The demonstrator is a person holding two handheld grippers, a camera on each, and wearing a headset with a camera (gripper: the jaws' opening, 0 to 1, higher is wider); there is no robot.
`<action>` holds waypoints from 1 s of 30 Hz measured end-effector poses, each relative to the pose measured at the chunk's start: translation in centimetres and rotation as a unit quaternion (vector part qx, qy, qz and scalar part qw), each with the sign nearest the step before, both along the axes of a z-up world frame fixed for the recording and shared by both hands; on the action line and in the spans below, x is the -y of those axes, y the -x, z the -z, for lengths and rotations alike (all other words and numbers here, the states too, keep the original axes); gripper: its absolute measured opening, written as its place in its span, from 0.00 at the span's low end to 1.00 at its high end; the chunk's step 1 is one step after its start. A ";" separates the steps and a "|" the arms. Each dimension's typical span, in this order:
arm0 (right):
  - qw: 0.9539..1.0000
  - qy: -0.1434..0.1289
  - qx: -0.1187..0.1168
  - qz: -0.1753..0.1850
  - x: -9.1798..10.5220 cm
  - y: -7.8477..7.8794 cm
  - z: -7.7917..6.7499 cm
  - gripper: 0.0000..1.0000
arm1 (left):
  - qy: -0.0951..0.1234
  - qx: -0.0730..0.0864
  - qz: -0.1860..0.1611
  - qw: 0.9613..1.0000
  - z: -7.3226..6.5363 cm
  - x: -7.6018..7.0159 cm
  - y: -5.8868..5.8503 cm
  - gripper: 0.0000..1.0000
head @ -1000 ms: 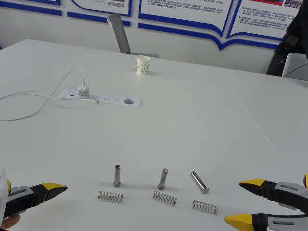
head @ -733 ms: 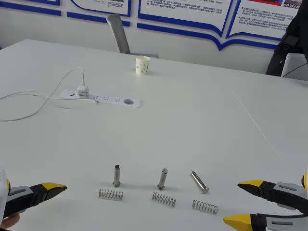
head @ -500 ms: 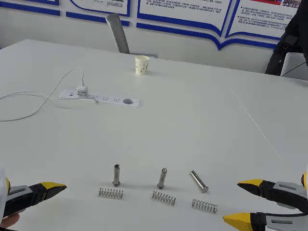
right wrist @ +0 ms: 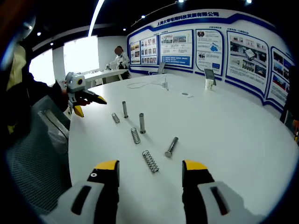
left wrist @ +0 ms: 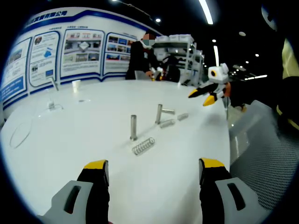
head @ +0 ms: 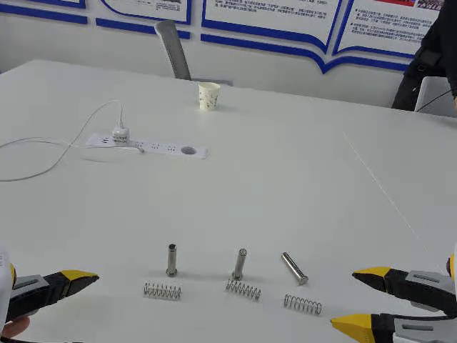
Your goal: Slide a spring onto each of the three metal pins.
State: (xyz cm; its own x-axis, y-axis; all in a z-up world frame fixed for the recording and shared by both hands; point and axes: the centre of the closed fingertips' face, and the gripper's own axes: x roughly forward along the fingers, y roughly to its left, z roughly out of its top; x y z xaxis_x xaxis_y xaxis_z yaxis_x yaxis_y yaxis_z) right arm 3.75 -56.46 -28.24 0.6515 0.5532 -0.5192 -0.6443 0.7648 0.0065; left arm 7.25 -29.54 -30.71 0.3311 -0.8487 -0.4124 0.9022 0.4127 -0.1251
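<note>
Only the headset camera had drifted during the preceding second. The head view had shifted marginally, while every part on the white table (head: 300, 164) kept its place. Neither tool had advanced. The left gripper (left wrist: 154, 165) hovered at 8 o'clock in the head view, its jaws spread wide and empty. The right gripper (head: 362, 299) hovered at 4 o'clock, its jaws likewise parted and holding nothing.

Between them stood the left pin (head: 172, 259) and the middle pin (head: 240, 264), both upright on their heads. The right pin (head: 293, 268) lay flat, with its head towards 4 o'clock. One spring lay at 6 o'clock of each pin, just beside it and not threaded on: the left spring (head: 162, 290), the middle spring (head: 243, 289) and the right spring (head: 303, 304). A power strip (head: 146, 146) lay well apart at 11 o'clock of the pins, and a paper cup (head: 208, 96) stood farther off at 12 o'clock.

By this evidence the task had not yet begun, and all three springs remained to be fitted. The right spring lay nearest the right gripper. The fallen right pin would probably need steadying or standing up before its spring could slide on.
</note>
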 end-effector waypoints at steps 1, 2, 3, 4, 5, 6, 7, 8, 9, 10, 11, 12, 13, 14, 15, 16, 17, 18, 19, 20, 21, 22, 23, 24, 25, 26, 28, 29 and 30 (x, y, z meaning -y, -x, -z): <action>1.000 0.000 0.000 0.000 0.0 0.0 0.0 0.55 | 0.000 0.000 0.000 1.000 0.0 0.0 0.0 0.80; 1.000 0.000 0.000 0.001 0.0 0.0 0.0 0.55 | 0.000 0.000 0.000 1.000 0.0 0.0 0.0 0.80; 1.000 0.000 0.000 0.002 0.1 -0.1 0.0 0.55 | -0.001 0.000 0.000 1.000 0.0 0.0 0.0 0.80; 1.000 -0.001 0.001 0.002 0.1 -0.1 -0.1 0.55 | 0.000 0.000 0.000 1.000 0.0 0.0 0.0 0.80; 1.000 -0.001 0.000 0.003 0.1 -0.1 -0.1 0.54 | -0.001 -0.001 0.000 1.000 0.0 0.0 0.0 0.80; 1.000 -0.001 0.000 0.003 0.1 -0.1 -0.2 0.54 | -0.001 -0.001 0.000 1.000 0.0 0.1 0.1 0.80; 1.000 -0.001 -0.001 0.003 0.1 -0.2 -0.2 0.54 | -0.001 -0.001 0.000 1.000 0.1 0.1 0.1 0.80; 1.000 0.000 -0.002 0.005 0.1 -0.2 -0.2 0.53 | -0.001 -0.001 0.000 1.000 0.1 0.1 0.0 0.80; 1.000 0.000 -0.002 0.006 0.1 -0.3 -0.2 0.53 | -0.001 -0.001 0.000 1.000 0.1 0.1 0.0 0.80; 1.000 0.001 -0.002 0.008 0.2 -0.4 -0.3 0.52 | 0.000 -0.001 -0.001 1.000 0.0 0.1 0.0 0.80; 1.000 0.000 -0.003 0.009 0.2 -0.4 -0.3 0.52 | 0.000 -0.001 -0.001 1.000 0.0 0.1 0.0 0.80; 1.000 0.000 -0.003 0.009 0.2 -0.5 -0.4 0.52 | 0.001 -0.001 -0.001 1.000 0.0 0.1 0.0 0.80; 1.000 0.000 -0.003 0.010 0.2 -0.6 -0.4 0.51 | 0.001 -0.001 -0.002 1.000 0.0 0.1 -0.1 0.80; 1.000 0.001 -0.002 0.010 0.2 -0.7 -0.5 0.51 | 0.001 -0.001 -0.002 1.000 0.0 0.1 -0.1 0.80; 1.000 0.001 -0.003 0.011 0.1 -0.8 -0.6 0.51 | 0.001 -0.001 -0.002 1.000 0.0 0.0 -0.1 0.80; 1.000 0.002 -0.003 0.012 0.1 -0.9 -0.6 0.50 | 0.001 -0.001 -0.002 1.000 0.0 0.0 -0.1 0.80; 1.000 0.002 -0.003 0.014 0.1 -1.0 -0.7 0.50 | 0.001 -0.001 -0.002 1.000 0.1 0.0 -0.1 0.80; 1.000 0.001 -0.003 0.016 0.1 -1.2 -0.8 0.49 | 0.002 -0.001 -0.002 1.000 0.0 0.1 -0.1 0.80; 1.000 -0.001 -0.004 0.018 0.1 -1.3 -0.9 0.49 | 0.002 -0.001 -0.002 1.000 0.0 0.1 -0.1 0.80; 1.000 -0.001 -0.006 0.021 0.1 -1.4 -0.9 0.48 | 0.002 -0.001 -0.002 1.000 0.0 0.1 -0.1 0.80; 1.000 0.000 -0.006 0.023 0.1 -1.6 -1.0 0.47 | 0.002 -0.001 -0.002 1.000 0.0 0.1 -0.1 0.80; 1.000 0.002 -0.007 0.025 0.1 -1.7 -1.0 0.47 | 0.002 -0.001 -0.002 1.000 0.0 0.1 0.0 0.80; 1.000 0.001 -0.010 0.028 0.1 -1.9 -1.0 0.46 | 0.002 -0.001 -0.002 1.000 0.0 0.1 0.0 0.80; 1.000 0.001 -0.010 0.029 0.1 -2.0 -1.0 0.45 | 0.003 -0.001 -0.003 1.000 0.0 0.1 0.0 0.80; 0.999 0.002 -0.011 0.032 0.2 -2.1 -1.0 0.44 | 0.003 -0.002 -0.003 1.000 0.0 0.1 0.0 0.80; 0.999 0.004 -0.012 0.034 0.2 -2.2 -0.9 0.44 | 0.003 -0.001 -0.004 1.000 0.0 0.1 0.0 0.80; 0.999 0.004 -0.013 0.037 0.2 -2.5 -1.0 0.42 | 0.003 -0.002 -0.004 1.000 0.0 0.1 0.0 0.80; 0.999 0.005 -0.014 0.039 0.3 -2.6 -1.0 0.41 | 0.003 -0.002 -0.005 1.000 0.1 0.1 0.0 0.80; 0.999 0.006 -0.018 0.044 0.4 -2.9 -0.8 0.39 | 0.003 -0.002 -0.005 1.000 0.1 0.1 0.0 0.80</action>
State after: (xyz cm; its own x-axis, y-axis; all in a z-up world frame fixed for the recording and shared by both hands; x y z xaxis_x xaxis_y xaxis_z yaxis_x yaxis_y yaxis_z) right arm 6.64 -56.89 -27.42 0.6787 0.4884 -0.5485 -0.5739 0.8187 0.0188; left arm 7.28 -29.63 -30.84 0.3376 -0.8478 -0.4089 0.8975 0.4209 -0.1315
